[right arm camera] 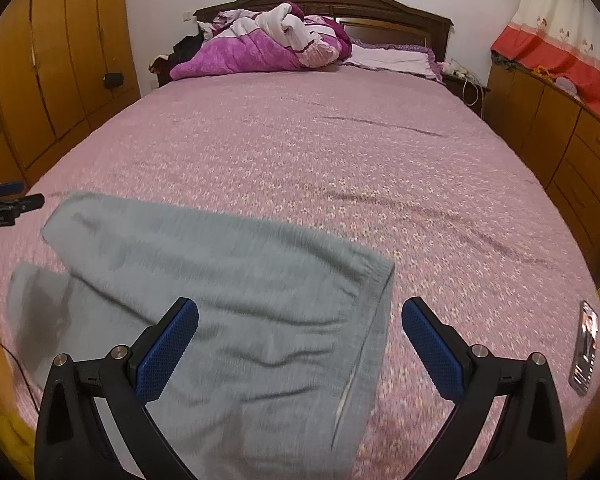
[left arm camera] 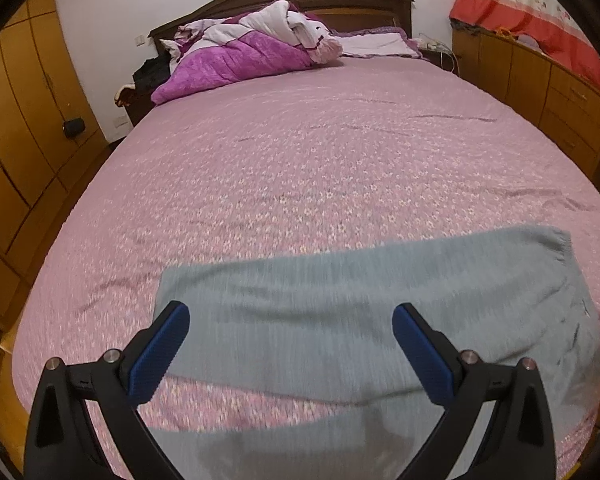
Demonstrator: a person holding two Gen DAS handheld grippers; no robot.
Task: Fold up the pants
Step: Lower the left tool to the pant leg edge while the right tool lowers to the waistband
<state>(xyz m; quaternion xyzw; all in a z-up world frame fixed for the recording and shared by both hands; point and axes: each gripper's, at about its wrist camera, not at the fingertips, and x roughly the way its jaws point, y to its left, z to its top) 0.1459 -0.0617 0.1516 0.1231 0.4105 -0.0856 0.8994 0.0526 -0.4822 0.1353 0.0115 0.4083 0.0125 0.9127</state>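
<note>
Grey pants [left arm camera: 360, 304] lie spread on the pink flowered bedspread [left arm camera: 300, 160] near the bed's front edge, with the legs running left and the waistband at the right. They also show in the right wrist view [right arm camera: 228, 280]. My left gripper [left arm camera: 290, 320] is open and empty above one pant leg. My right gripper [right arm camera: 300, 316] is open and empty above the waist end, its right finger over bare bedspread [right arm camera: 380, 152]. The left gripper's tips [right arm camera: 8, 200] show at the left edge of the right wrist view.
A rumpled purple quilt [left arm camera: 252, 48] and a pillow [left arm camera: 380, 44] lie at the headboard. A phone [right arm camera: 586, 344] lies on the bed's right front corner. Wooden wardrobes [left arm camera: 16, 120] stand left, wooden drawers [left arm camera: 560, 92] right.
</note>
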